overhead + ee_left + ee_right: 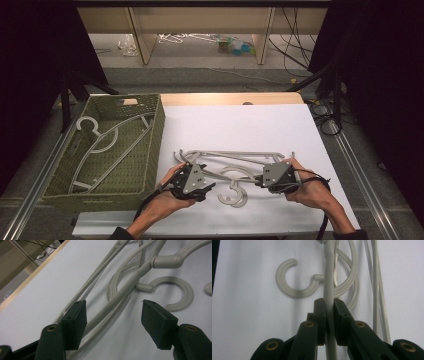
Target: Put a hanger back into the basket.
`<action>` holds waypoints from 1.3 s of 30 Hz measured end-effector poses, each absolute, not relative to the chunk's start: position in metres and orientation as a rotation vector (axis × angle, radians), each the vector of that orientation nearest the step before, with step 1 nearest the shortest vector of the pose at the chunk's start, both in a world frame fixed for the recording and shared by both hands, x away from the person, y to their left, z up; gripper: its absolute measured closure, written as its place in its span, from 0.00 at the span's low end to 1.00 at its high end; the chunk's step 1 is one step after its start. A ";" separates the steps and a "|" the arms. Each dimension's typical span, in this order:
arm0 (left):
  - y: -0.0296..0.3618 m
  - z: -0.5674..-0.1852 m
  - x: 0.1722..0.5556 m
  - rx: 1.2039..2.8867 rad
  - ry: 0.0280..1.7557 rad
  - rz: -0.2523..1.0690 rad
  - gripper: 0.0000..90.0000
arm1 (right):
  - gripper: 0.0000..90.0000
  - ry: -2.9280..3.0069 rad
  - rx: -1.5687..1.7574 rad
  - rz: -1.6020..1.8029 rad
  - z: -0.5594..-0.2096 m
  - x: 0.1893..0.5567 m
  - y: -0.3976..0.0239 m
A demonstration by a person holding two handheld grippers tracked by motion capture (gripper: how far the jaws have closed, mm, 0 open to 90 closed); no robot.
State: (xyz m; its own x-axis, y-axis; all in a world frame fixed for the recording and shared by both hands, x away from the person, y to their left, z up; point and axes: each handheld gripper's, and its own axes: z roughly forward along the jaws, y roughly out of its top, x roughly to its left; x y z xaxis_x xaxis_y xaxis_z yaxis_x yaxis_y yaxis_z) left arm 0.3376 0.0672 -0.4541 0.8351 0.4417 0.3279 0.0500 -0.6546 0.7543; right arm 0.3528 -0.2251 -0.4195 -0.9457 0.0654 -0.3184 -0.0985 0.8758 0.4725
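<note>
Grey plastic hangers [235, 165] lie tangled in a small pile on the white table [240, 125], near its front edge, and we work on them with both tools. Our right gripper [329, 315] has its jaws clenched on the shoulder bar of one hanger [329, 280], which runs straight up between the pads in the right gripper view; beside that bar a round hook [294, 282] lies flat on the white surface, and thin rods of another hanger run just to its right. Our left gripper [113, 312] stands released: its pads are apart, and a pale hanger arm [125, 290] passes between them without either pad pressing on it, so nothing is grasped there. Past that arm, in the left gripper view, we see a second hook [180, 293] resting on the table. From the high view our two hands [170, 197] sit at either end of the pile, the left gripper [192, 180] at the left and the right gripper [277, 177] at the right. To the left of the table's white sheet, a green woven basket [155, 135] already contains one hanger [107, 145], lying across its floor.
</note>
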 end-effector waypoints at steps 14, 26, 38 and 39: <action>0.039 -0.464 0.354 2.306 0.105 0.656 0.63 | 0.91 2.722 -0.039 0.734 -0.415 0.351 -0.227; 0.035 -0.449 0.359 2.346 -0.072 0.766 0.81 | 0.88 2.684 0.010 0.779 -0.412 0.354 -0.231; 0.031 -0.411 0.364 2.315 -0.032 0.820 0.88 | 0.52 2.408 0.291 0.860 -0.396 0.360 -0.236; 0.034 -0.405 0.366 2.327 -0.008 0.833 0.88 | 0.48 2.325 0.346 0.925 -0.388 0.361 -0.240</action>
State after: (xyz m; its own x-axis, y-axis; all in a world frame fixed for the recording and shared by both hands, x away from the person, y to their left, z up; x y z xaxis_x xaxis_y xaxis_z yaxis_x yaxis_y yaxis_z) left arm 0.3665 0.0340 -0.4048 0.7971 0.2039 0.5684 -0.2151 -0.7837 0.5828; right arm 0.3610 -0.2402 -0.3876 -0.7822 0.4404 -0.4406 0.0173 0.7224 0.6913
